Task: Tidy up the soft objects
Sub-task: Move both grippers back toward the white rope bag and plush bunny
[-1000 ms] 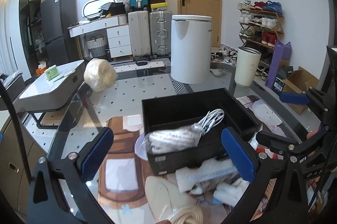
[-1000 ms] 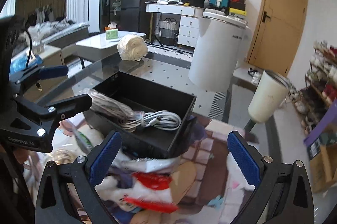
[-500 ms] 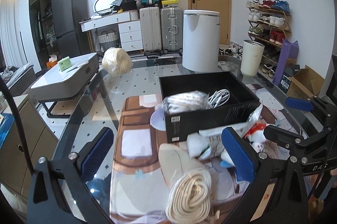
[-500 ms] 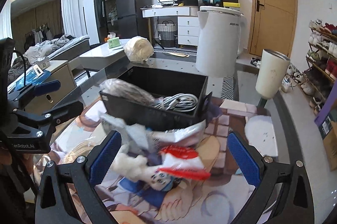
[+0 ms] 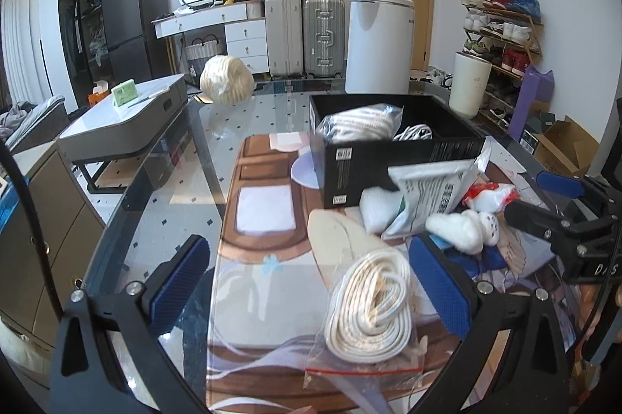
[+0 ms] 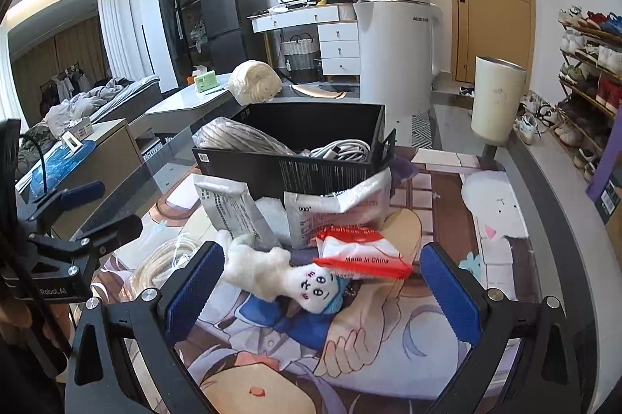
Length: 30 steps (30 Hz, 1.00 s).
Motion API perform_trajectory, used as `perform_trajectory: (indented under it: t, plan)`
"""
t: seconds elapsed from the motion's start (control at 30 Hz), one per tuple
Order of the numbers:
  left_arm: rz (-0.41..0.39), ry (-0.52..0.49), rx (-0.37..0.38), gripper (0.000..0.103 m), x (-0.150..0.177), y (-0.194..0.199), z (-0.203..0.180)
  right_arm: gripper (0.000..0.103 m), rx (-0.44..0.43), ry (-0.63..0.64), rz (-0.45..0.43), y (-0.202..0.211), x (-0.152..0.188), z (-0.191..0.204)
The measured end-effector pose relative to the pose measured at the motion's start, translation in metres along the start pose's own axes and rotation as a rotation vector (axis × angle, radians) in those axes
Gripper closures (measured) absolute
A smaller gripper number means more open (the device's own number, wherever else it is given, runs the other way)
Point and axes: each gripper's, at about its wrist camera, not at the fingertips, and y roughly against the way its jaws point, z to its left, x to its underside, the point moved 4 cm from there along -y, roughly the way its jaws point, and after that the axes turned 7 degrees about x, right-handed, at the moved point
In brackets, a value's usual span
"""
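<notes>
A black box (image 5: 396,157) on the printed mat holds a bagged rope bundle (image 5: 357,120) and white cables (image 6: 342,149). In front of it lie grey-white pouches (image 6: 241,212), a red-and-white packet (image 6: 357,254) and a white plush toy (image 6: 280,274). A coil of cream rope in a clear bag (image 5: 369,309) lies close to my left gripper (image 5: 311,274), which is open and empty; the coil sits near its right finger. My right gripper (image 6: 318,285) is open, with the plush toy and packet just ahead between its fingers, untouched.
A cream ball of cord (image 5: 226,79) rests at the far end of the glass table (image 5: 163,219). The printed mat (image 5: 264,212) covers the near part. Beyond the table stand a white bin (image 5: 379,44) and a cream cylinder (image 5: 468,83).
Both grippers have drawn back from the black box toward the near side, bringing the rope coil, pouches and plush toy into view. Both stayed open.
</notes>
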Motion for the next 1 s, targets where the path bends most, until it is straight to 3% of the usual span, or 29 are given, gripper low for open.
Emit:
perform_trajectory:
  t: [0.57, 1.0]
  plan:
    - [0.060, -0.031, 0.044, 0.000, 0.020, -0.007, -0.012, 0.001, -0.029, -0.001, 0.053, -0.007, 0.014, 0.005]
    - [0.114, -0.079, 0.035, 0.000, 0.028, -0.021, -0.022, 0.001, -0.049, 0.004, 0.074, -0.012, 0.018, 0.007]
